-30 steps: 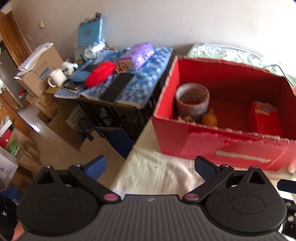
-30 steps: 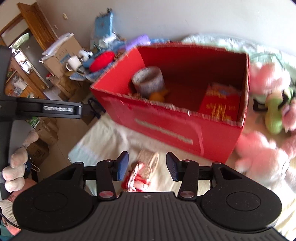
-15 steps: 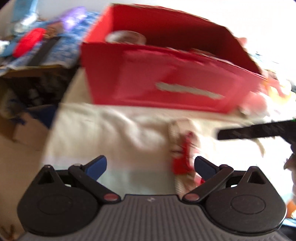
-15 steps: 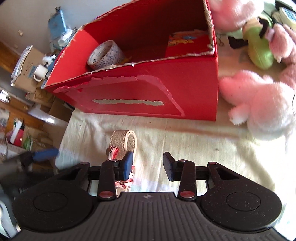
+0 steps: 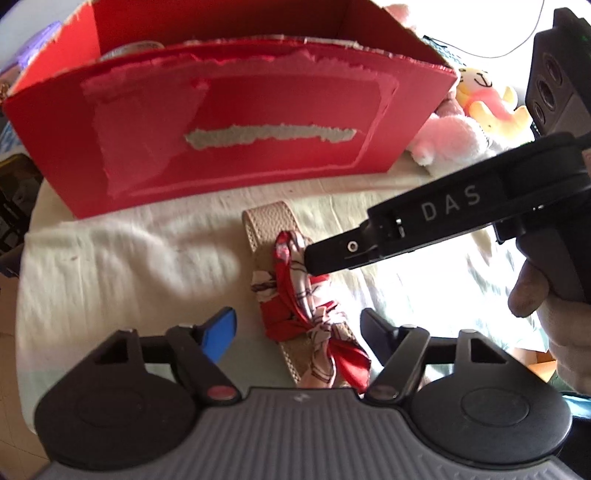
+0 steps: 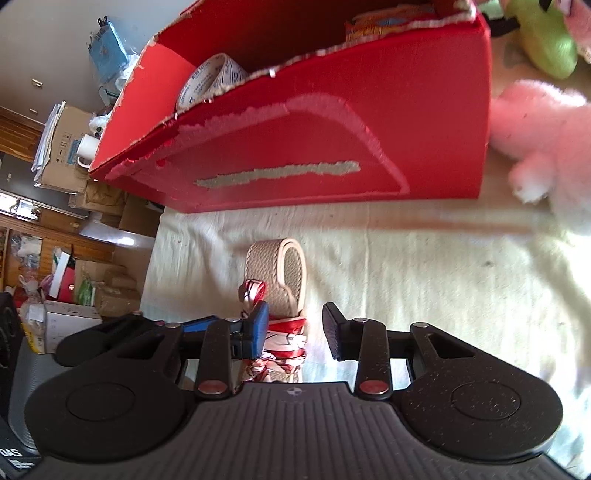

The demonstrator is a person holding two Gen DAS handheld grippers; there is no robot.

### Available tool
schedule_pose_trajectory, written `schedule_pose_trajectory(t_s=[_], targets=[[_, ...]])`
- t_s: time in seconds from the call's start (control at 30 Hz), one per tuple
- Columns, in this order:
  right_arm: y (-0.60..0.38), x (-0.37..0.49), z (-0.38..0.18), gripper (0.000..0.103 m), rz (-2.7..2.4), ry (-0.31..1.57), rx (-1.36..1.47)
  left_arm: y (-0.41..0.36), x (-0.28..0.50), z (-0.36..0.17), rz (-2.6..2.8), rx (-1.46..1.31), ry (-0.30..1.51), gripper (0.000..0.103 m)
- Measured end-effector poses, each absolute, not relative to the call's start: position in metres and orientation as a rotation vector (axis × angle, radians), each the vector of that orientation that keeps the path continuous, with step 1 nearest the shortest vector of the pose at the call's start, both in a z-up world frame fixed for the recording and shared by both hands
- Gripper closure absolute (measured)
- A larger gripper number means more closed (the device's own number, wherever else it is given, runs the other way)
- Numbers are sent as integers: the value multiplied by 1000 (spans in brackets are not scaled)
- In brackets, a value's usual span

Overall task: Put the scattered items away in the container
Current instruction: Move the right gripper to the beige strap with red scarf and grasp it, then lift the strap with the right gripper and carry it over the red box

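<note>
A beige strap (image 5: 266, 227) with a red and white scarf (image 5: 299, 295) tied round it lies on the cream cloth in front of the red cardboard box (image 5: 236, 147). My left gripper (image 5: 301, 332) is open, its fingers either side of the scarf's near end. My right gripper (image 6: 295, 332) is open too, low over the strap (image 6: 291, 269) and scarf (image 6: 284, 339), which lie between its fingers. In the left wrist view the right gripper's body (image 5: 424, 229) reaches in from the right above the scarf. The box (image 6: 314, 147) holds a tape roll (image 6: 210, 81) and a red packet (image 6: 391, 18).
Pink plush toys (image 6: 546, 129) and a green one (image 6: 543, 40) lie right of the box; more plush (image 5: 461, 122) shows in the left wrist view. Cardboard boxes and clutter (image 6: 62, 155) stand on the floor beyond the cloth's left edge.
Both grippers have dropped and closed in on the strap and scarf. The left one swung right from the side table to face the box front. The right gripper's jaws have widened.
</note>
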State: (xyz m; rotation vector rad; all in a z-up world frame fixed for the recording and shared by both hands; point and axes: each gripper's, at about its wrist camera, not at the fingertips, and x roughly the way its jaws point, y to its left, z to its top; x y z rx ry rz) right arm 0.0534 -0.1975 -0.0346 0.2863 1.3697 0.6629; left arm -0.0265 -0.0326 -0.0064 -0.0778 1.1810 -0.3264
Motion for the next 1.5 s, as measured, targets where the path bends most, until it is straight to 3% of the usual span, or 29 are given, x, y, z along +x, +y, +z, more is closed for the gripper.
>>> schedule_pose_trajectory(t_s=[0.2,0.5,0.8,1.0,1.17,1.5], targets=[[-193,53,-38,68,675,1387,279,-27,-25,-12,-349,-139,1194,47],[-181,53,-39,68,694,1380,230,-16,-27,-20,-356,-229,1199,52],[-180,49,-42,68,717,1366,210,-19,-34,-24,-356,-229,1183,51],[-188,52,-49,65,720,1406,284,-25,-38,-24,-375,-203,1177,33],[-189,52,-48,64,732,1412,282,-27,-42,-22,-364,-151,1181,47],[-188,55,-45,66,774,1412,246,-33,-43,-16,-329,-132,1186,49]])
